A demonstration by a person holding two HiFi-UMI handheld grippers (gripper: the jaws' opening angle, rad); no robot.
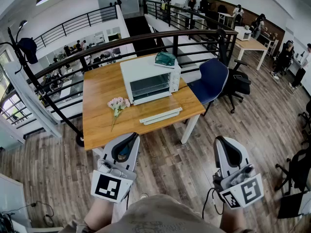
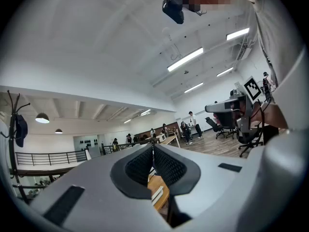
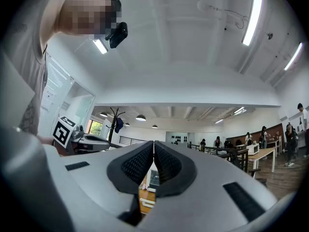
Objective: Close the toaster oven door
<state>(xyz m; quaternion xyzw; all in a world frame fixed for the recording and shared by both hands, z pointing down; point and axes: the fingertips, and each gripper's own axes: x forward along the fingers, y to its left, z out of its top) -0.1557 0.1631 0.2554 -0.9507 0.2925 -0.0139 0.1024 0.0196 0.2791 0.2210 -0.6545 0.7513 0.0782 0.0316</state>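
A white toaster oven (image 1: 149, 79) stands on the wooden table (image 1: 97, 120) in the head view. Its door (image 1: 161, 115) lies folded down flat toward the table's near edge. A teal object (image 1: 165, 58) rests on the oven's top. My left gripper (image 1: 130, 139) hangs low and near me, over the floor by the table's front edge, shut with nothing between the jaws. My right gripper (image 1: 221, 142) is further right over the floor, also shut and empty. In both gripper views the black pads (image 2: 164, 164) (image 3: 162, 164) meet, with bits of the table showing below them.
A pink flower bunch (image 1: 117, 106) lies on the table left of the oven. A blue office chair (image 1: 211, 80) stands at the table's right side, a black railing (image 1: 146, 40) runs behind it. Wooden floor lies between me and the table.
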